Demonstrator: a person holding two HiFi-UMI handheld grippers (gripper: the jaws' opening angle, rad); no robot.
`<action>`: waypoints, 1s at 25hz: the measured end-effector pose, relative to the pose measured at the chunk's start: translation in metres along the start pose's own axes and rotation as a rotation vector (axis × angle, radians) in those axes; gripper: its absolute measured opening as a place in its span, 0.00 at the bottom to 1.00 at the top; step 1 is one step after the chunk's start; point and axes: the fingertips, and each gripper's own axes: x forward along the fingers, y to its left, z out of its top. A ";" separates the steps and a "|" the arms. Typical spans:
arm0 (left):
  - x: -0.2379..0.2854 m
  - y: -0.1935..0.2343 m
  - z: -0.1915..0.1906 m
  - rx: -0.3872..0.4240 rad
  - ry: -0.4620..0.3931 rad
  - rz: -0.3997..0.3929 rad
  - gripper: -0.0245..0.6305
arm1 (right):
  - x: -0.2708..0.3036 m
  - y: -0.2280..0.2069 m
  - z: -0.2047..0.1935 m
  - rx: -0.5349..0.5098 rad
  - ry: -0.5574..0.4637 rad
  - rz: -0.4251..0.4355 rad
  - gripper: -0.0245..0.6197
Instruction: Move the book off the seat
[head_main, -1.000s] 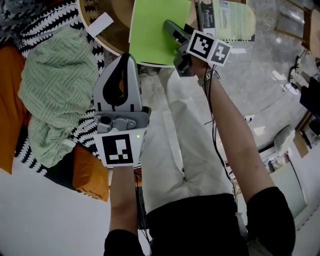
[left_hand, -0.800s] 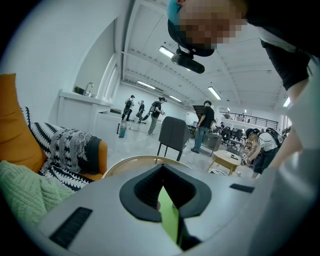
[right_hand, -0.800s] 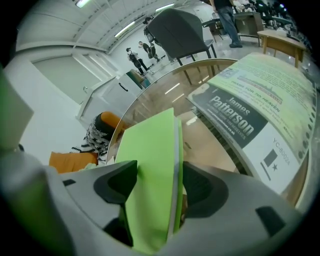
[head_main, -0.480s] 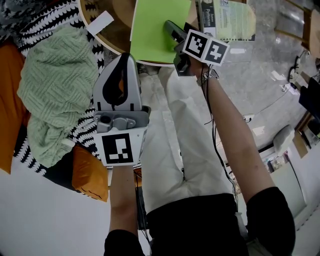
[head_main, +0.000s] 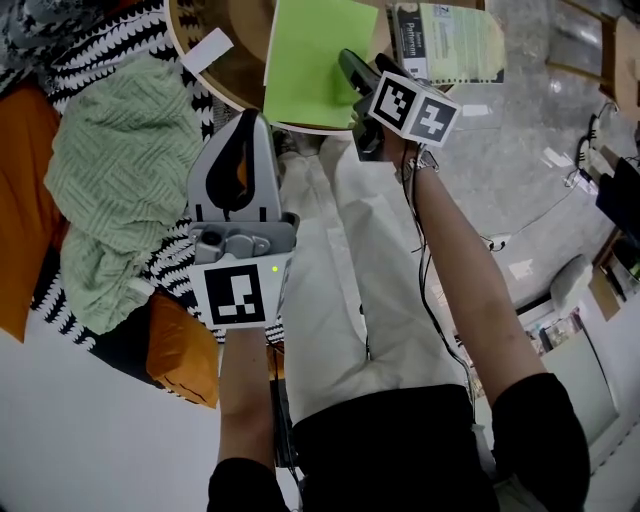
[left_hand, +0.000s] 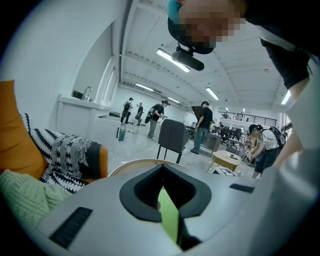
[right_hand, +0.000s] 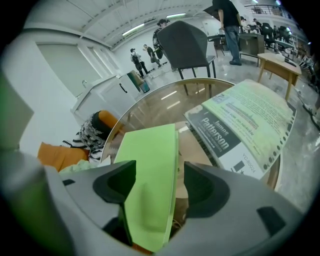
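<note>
The pale-green book (right_hand: 245, 125) lying on the round surface carries "James Patterson" in white letters on a dark band. A white sticker (right_hand: 248, 161) near its corner shows a code that looks like "YC-B0024". The rest of the cover's print is too small to read.

1. Book (head_main: 310, 60) lay on the round tabletop (head_main: 235, 72), second book (head_main: 450, 40) to its right, paper slip (head_main: 204, 50) to its left.
2. Knit throw (head_main: 110, 190) lay on the seat (head_main: 15, 235), left of the tabletop.
3. Right gripper (head_main: 350, 76) sat at the book's near-right edge.
</note>
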 end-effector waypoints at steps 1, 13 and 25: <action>-0.001 -0.002 0.002 0.001 -0.001 -0.002 0.05 | -0.005 0.003 0.001 0.000 -0.003 0.010 0.49; -0.012 -0.022 0.035 0.019 -0.050 -0.033 0.05 | -0.065 0.053 0.028 -0.036 -0.114 0.127 0.33; -0.037 -0.035 0.080 0.032 -0.103 -0.028 0.05 | -0.138 0.107 0.065 -0.091 -0.258 0.209 0.06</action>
